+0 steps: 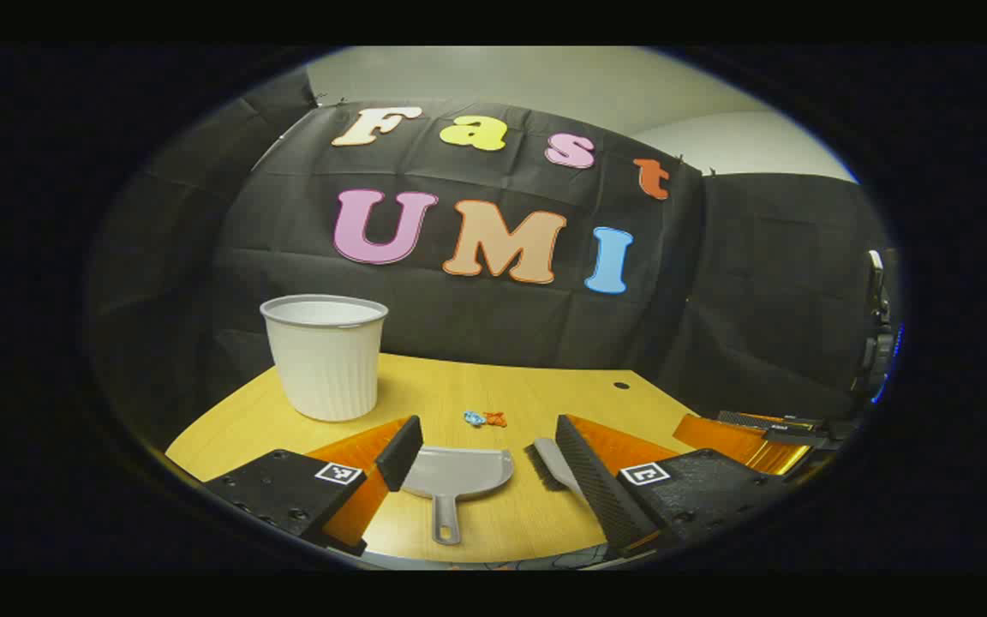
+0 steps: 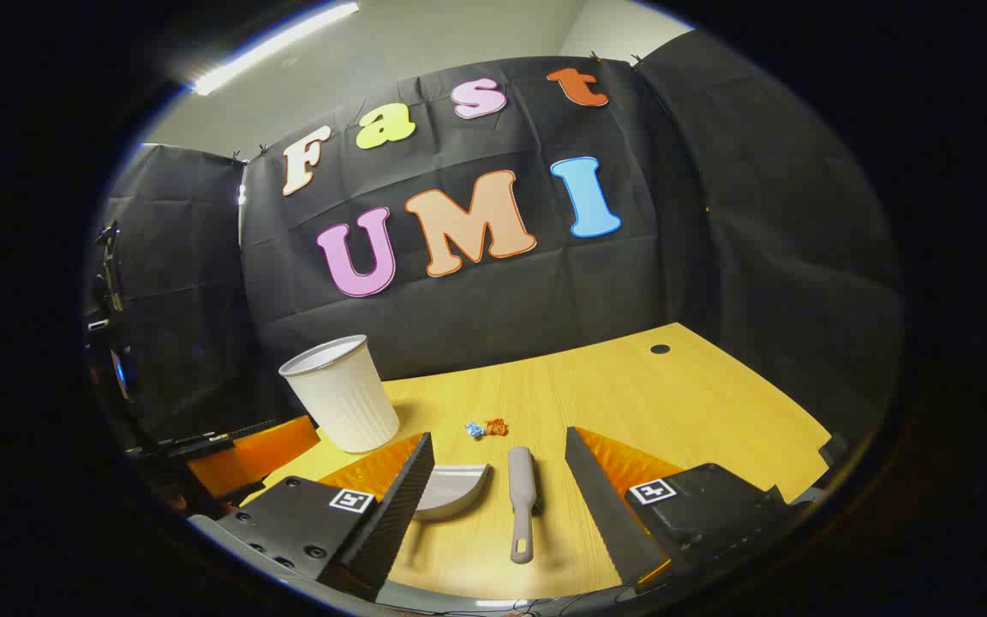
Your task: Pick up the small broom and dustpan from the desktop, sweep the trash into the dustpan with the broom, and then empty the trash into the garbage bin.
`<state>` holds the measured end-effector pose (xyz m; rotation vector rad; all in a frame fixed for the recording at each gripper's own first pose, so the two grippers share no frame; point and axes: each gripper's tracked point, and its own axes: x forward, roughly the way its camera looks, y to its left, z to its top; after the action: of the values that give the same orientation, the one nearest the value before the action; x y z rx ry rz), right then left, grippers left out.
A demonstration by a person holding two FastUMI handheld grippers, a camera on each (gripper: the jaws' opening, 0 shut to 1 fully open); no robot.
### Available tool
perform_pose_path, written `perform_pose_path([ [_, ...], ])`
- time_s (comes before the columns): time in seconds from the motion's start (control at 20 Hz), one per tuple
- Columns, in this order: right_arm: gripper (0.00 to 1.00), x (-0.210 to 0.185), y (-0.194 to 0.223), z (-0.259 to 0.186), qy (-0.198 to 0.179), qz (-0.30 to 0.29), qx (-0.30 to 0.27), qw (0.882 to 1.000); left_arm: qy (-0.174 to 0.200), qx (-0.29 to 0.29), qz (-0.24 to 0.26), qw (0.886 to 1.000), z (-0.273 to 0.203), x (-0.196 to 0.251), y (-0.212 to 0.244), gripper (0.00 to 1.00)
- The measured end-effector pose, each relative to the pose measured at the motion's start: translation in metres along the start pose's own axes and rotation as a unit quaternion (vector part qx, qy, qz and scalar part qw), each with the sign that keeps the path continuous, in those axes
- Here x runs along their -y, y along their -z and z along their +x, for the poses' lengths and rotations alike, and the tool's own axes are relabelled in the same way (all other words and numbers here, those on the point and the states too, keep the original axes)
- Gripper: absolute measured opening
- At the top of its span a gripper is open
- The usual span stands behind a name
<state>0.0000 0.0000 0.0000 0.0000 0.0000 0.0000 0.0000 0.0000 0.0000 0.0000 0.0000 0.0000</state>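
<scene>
A grey dustpan [image 1: 459, 476] lies flat on the wooden desk [image 1: 545, 386], handle toward me, between the fingers of my left gripper [image 1: 493, 458], which is open above it. The small grey broom [image 2: 522, 497] lies beside it on the right, between the fingers of my open right gripper [image 2: 498, 488]. The broom [image 1: 549, 458] also shows at the left gripper's right finger, and the dustpan [image 2: 455, 490] at the right gripper's left finger. Small blue and orange trash scraps [image 1: 485, 418] [image 2: 487, 427] lie just beyond both tools. A white ribbed garbage bin [image 1: 326, 356] [image 2: 343, 394] stands upright at the back left.
A dark round hole [image 2: 660, 349] sits in the desk at the far right. The right gripper [image 1: 759, 428] shows at the right edge of the left gripper view, and the left gripper [image 2: 236, 450] at the left edge of the right gripper view. Black cloth walls close the desk's back and sides.
</scene>
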Motion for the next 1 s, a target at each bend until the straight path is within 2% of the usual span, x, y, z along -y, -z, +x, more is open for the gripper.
perform_pose_path([
  [0.5, 0.91, 0.008, -0.003, 0.000, 0.005, 0.007, 0.002, 1.000, -0.007, -0.017, 0.004, 1.000, 0.003, 0.001, 0.009, 0.93],
  [1.0, 0.91, 0.004, -0.003, 0.002, 0.000, 0.006, -0.002, 1.000, -0.022, -0.025, -0.017, 0.999, 0.002, -0.012, 0.015, 0.93],
])
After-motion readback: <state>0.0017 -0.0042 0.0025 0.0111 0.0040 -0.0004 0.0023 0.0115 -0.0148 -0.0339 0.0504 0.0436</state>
